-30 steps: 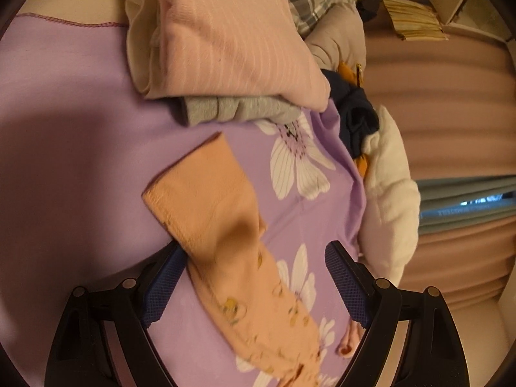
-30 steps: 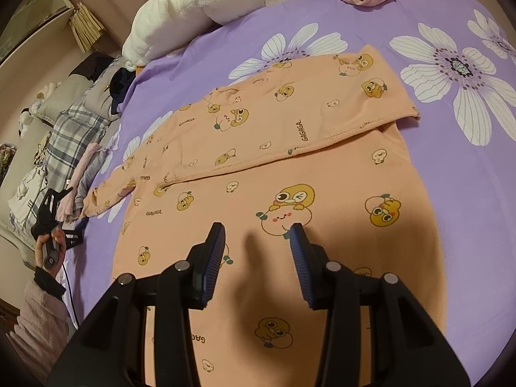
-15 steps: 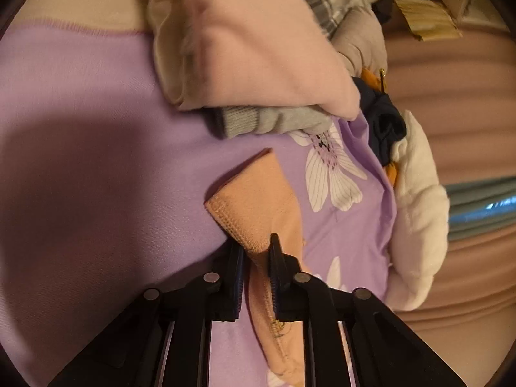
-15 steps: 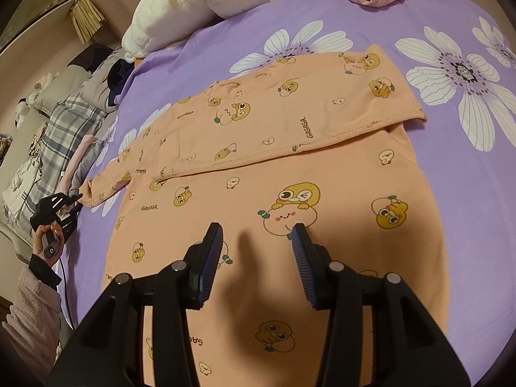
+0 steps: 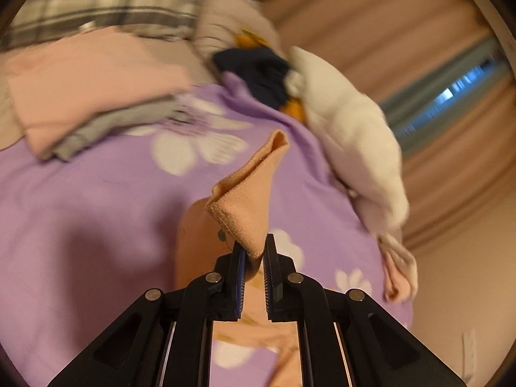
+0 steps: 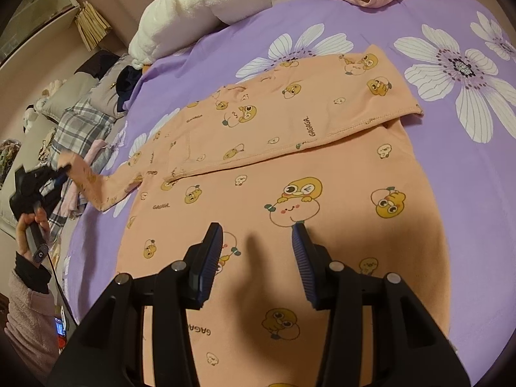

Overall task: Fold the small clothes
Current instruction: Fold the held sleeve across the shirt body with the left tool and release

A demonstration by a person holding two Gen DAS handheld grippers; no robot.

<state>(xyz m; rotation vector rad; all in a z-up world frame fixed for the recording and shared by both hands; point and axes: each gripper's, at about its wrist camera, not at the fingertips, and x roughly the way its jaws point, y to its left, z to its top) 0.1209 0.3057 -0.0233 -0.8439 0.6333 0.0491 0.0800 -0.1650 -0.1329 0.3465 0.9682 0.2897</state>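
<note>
The left claw (image 5: 253, 254) was pressed together on the cuff of the sleeve (image 5: 248, 193), lifted above the purple bedsheet (image 5: 96, 209). The right claw (image 6: 258, 245) was spread, hovering above the orange shirt (image 6: 322, 161), which lay flat on the bedsheet.

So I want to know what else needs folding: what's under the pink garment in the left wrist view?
A grey garment lies under the folded pink garment, its edge sticking out onto the purple sheet. The rest is covered; anything further down cannot be seen.
</note>
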